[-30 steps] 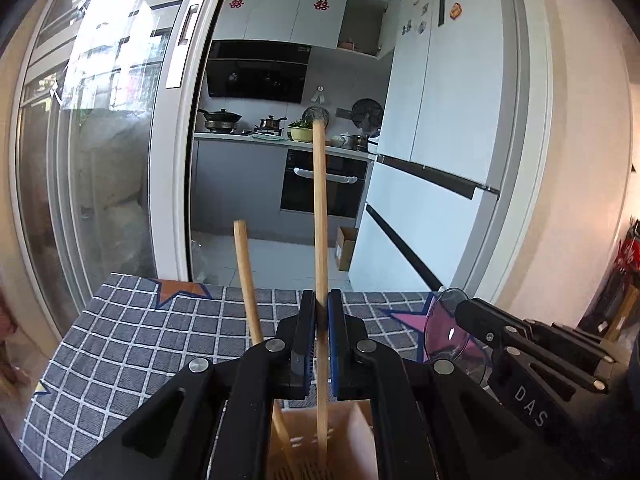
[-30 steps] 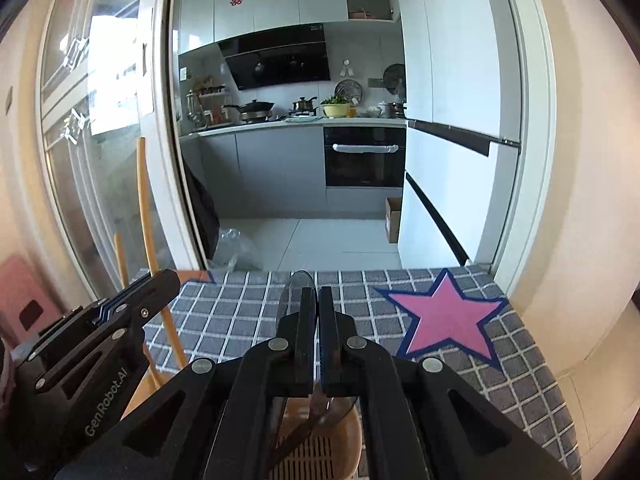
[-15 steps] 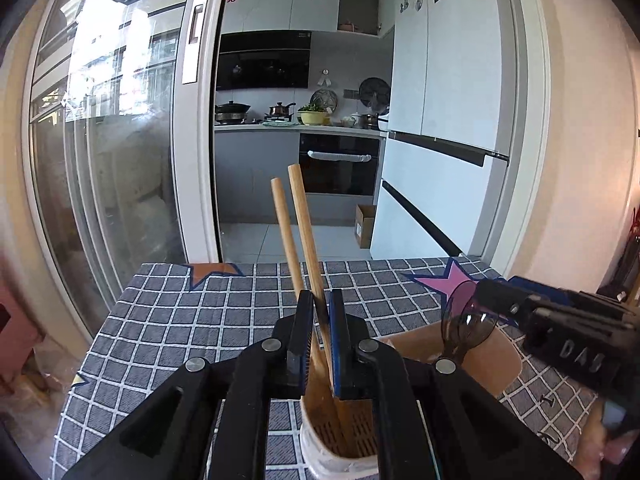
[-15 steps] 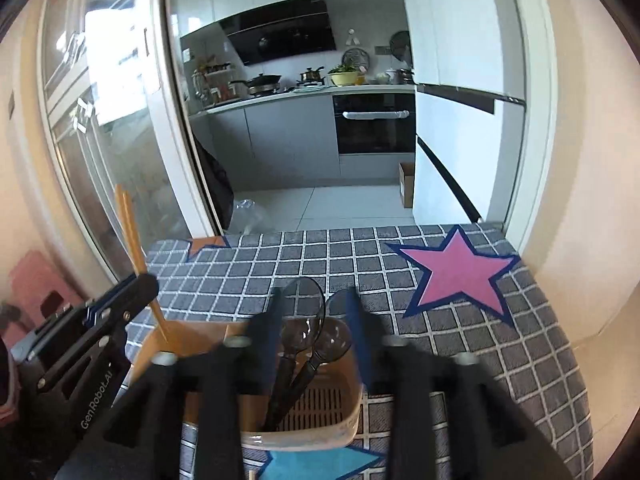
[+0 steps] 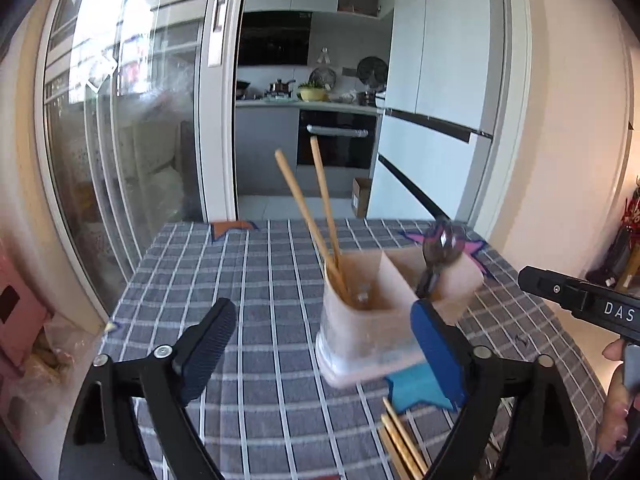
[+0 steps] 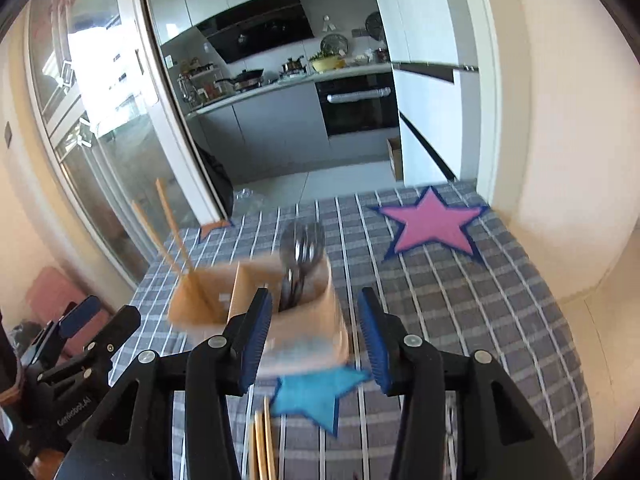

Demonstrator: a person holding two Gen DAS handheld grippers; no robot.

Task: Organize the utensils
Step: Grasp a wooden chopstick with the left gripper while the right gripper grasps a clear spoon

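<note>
Both grippers [image 5: 326,344] [image 6: 314,338] newly backed off, jaws wide and empty; two chopsticks [image 5: 310,220], two spoons [image 6: 302,248] in caddy [image 6: 256,296].

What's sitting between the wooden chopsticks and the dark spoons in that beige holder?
A partition wall of the utensil holder separates chopsticks from spoons; the right wrist view shows it.

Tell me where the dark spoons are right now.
The spoons stand bowl-up in the right compartment of the beige holder, just ahead of the open right gripper; the two chopsticks lean in the left compartment.
</note>
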